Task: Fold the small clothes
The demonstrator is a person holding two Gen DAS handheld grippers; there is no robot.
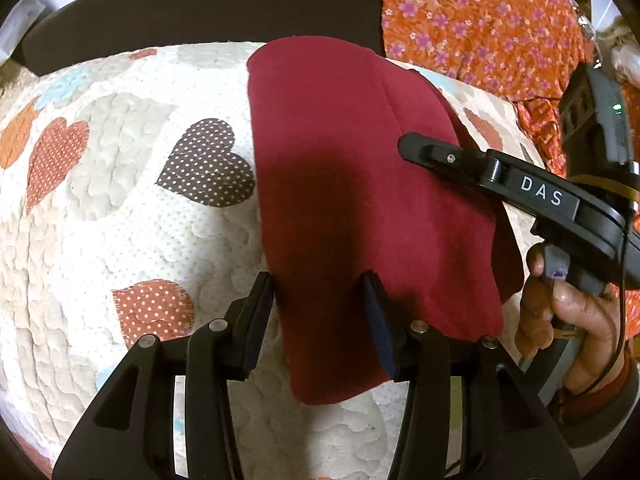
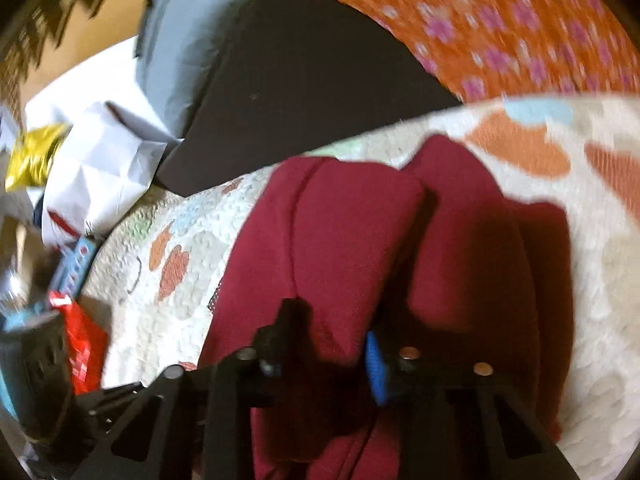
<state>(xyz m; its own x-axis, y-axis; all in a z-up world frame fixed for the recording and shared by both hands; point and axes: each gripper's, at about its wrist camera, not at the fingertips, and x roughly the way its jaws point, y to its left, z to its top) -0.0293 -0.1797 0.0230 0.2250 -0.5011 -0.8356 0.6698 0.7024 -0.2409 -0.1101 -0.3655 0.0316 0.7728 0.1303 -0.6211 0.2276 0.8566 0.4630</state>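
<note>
A small dark red garment (image 1: 352,200) lies folded lengthwise on a white quilt with heart patches (image 1: 120,208). My left gripper (image 1: 320,284) is open, its fingers straddling the garment's near left edge just above it. My right gripper (image 1: 416,148) reaches in from the right over the garment's right side; from this side its jaws cannot be read. In the right wrist view the right gripper (image 2: 330,324) is open, hovering over the red garment (image 2: 352,240), which shows a raised fold between the fingers. The view is motion-blurred.
An orange floral cloth (image 1: 480,20) lies at the back right. A dark flat surface (image 1: 200,4) sits behind the quilt. Papers, a yellow packet (image 2: 32,156) and a red packet (image 2: 84,352) clutter the left in the right wrist view.
</note>
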